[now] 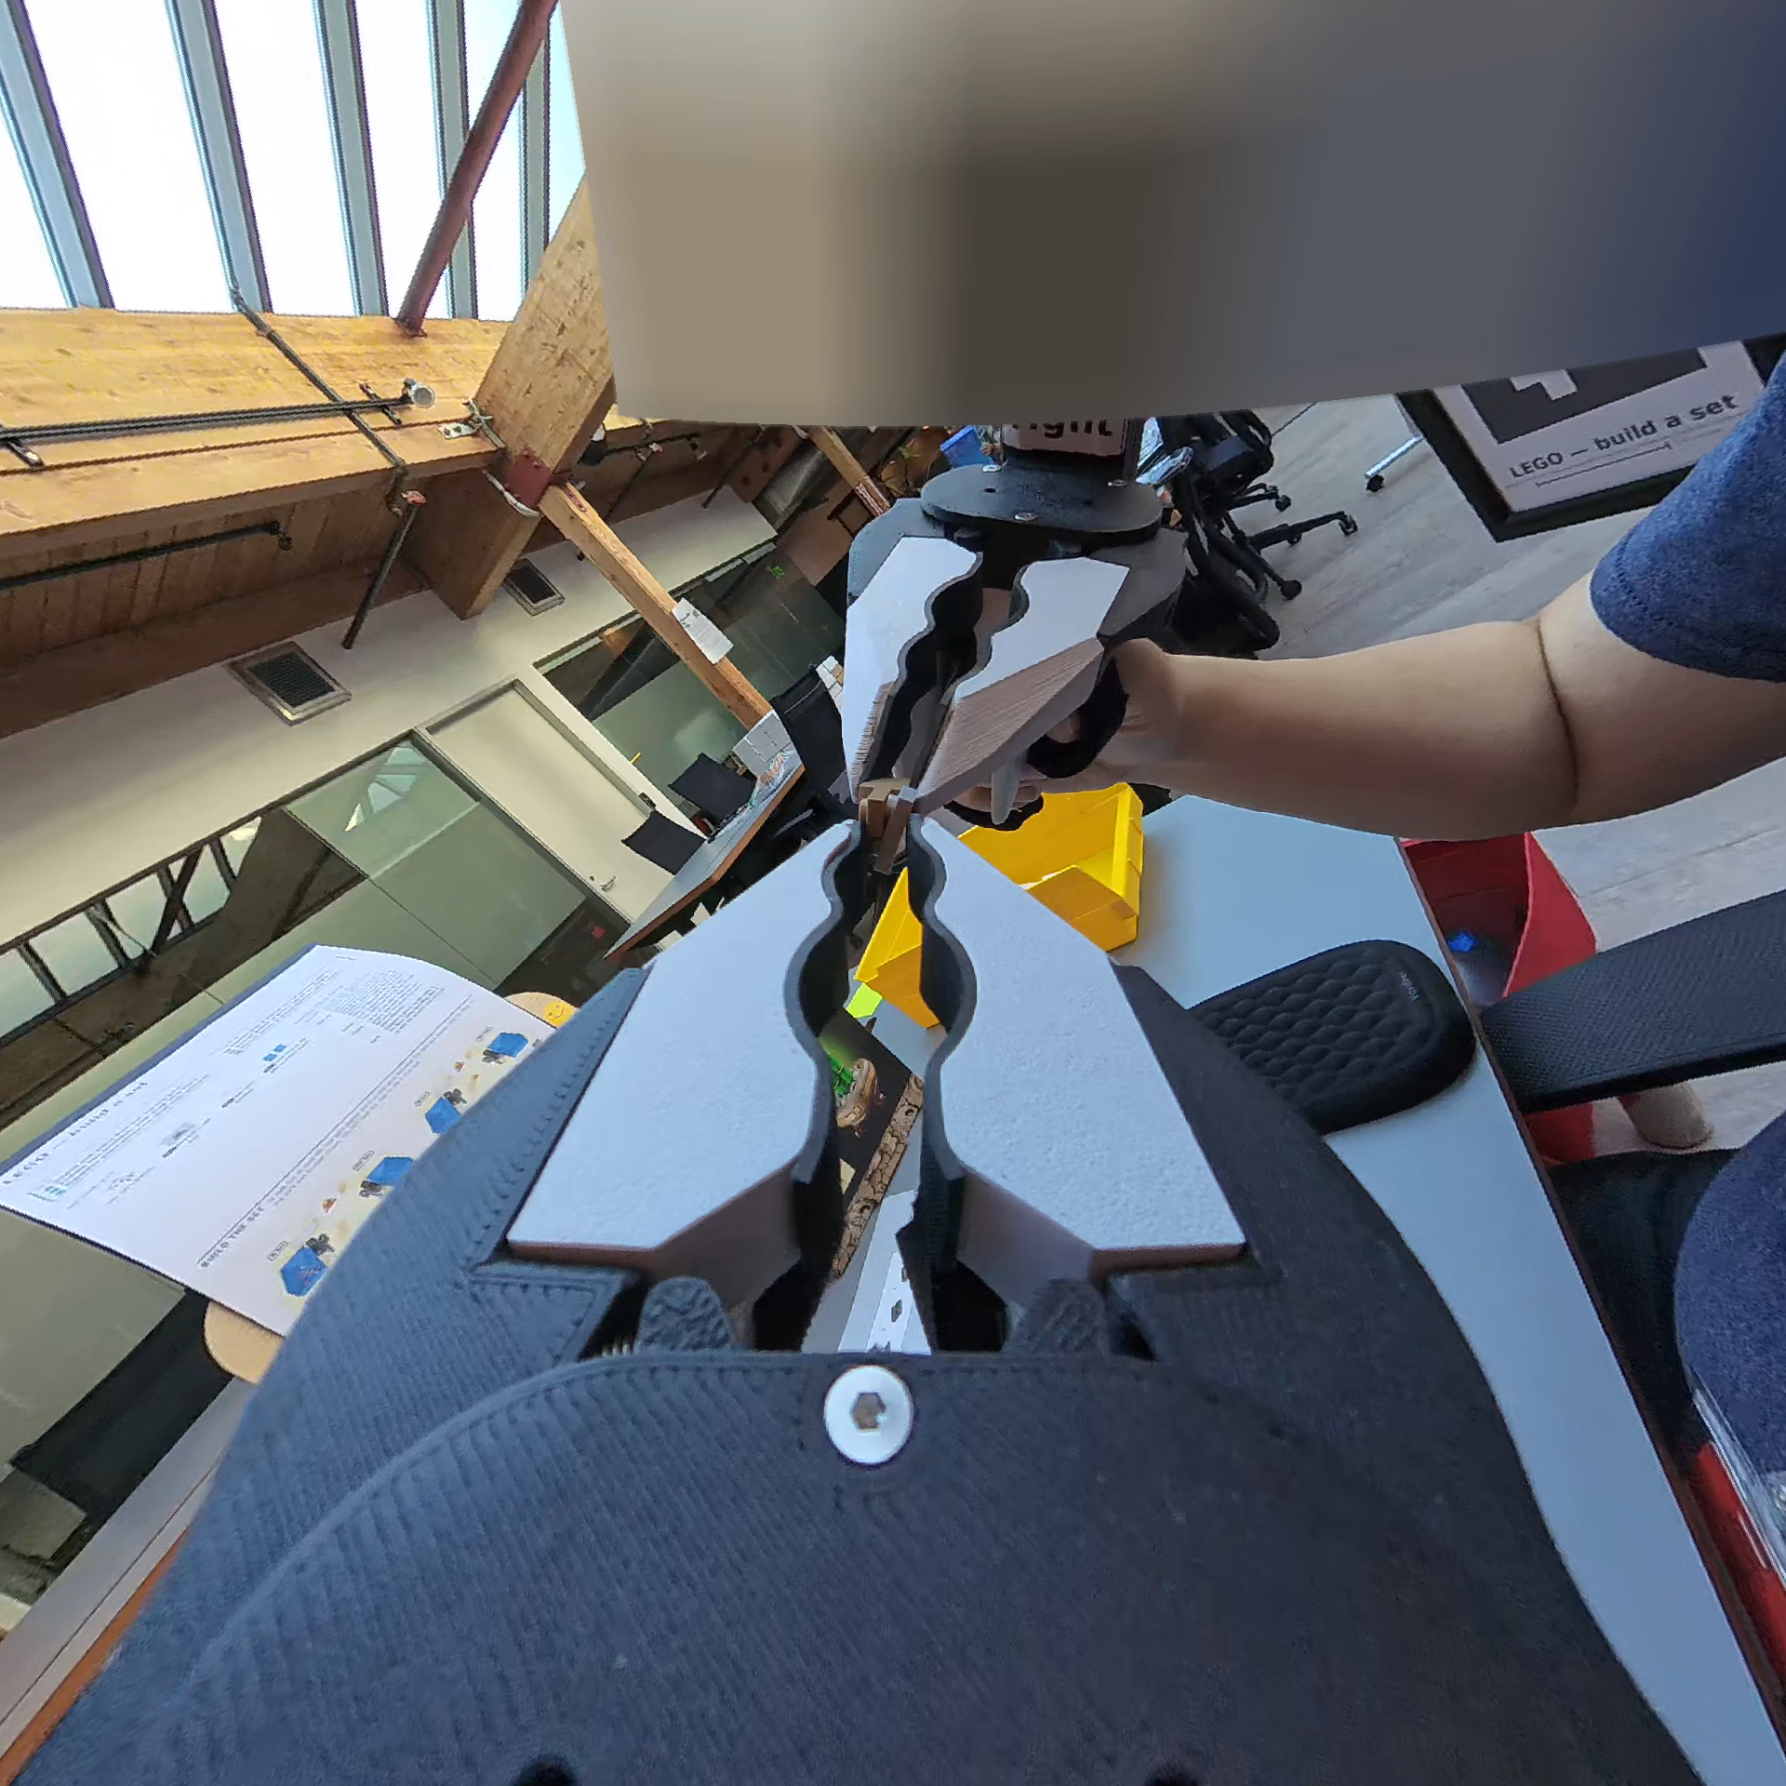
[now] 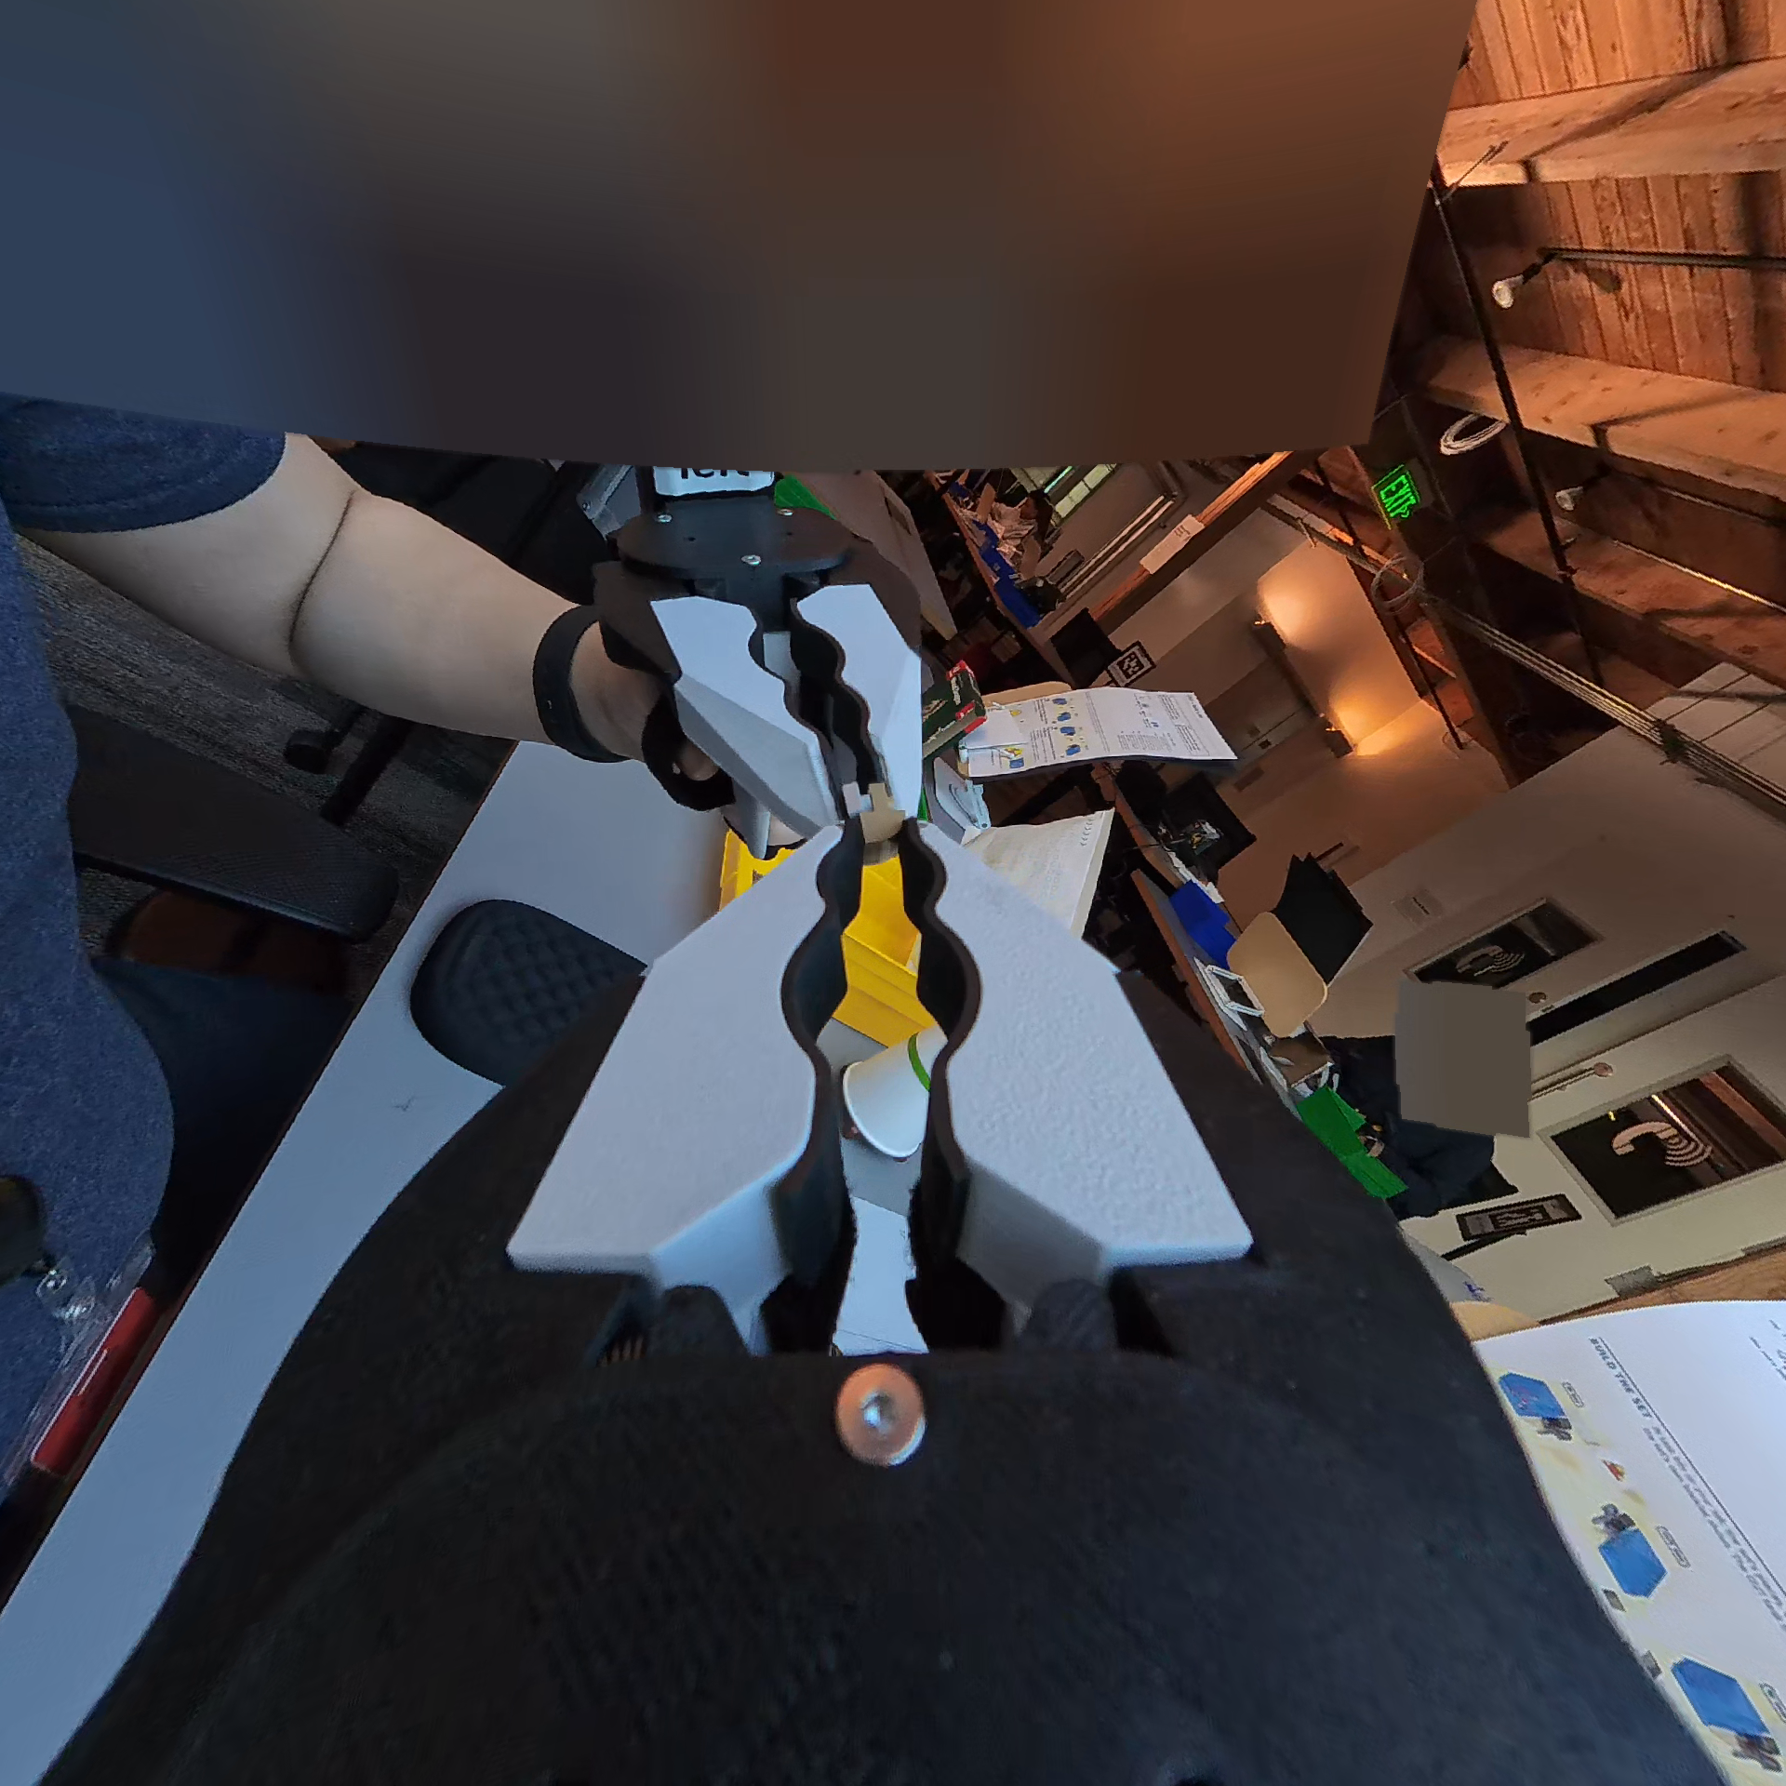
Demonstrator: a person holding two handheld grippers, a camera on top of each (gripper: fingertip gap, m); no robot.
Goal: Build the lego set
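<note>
Both grippers are lifted above the white table [image 1: 1247, 870] and meet tip to tip. My left gripper [image 1: 884, 843] is shut on a small brown-tan lego piece [image 1: 881, 833]. My right gripper [image 2: 876, 833] is shut on a small tan lego piece [image 2: 881, 823]. In the left wrist view the right gripper [image 1: 894, 794] comes down from above in a person's hand and touches the held piece. In the right wrist view the left gripper [image 2: 863, 800] pinches a small pale grey and tan bit [image 2: 858, 798] against mine. I cannot tell whether the pieces are joined.
A yellow bin [image 1: 1063, 870] stands on the table right below the tips and also shows in the right wrist view [image 2: 875, 933]. Nearby lie an instruction sheet [image 1: 271, 1092], a lego box [image 1: 870, 1111], a black wrist rest [image 1: 1343, 1024] and a white paper cup [image 2: 884, 1102]. A red bin [image 1: 1508, 899] sits beyond the table edge. My two grippers' fingertips are within a few centimetres of each other.
</note>
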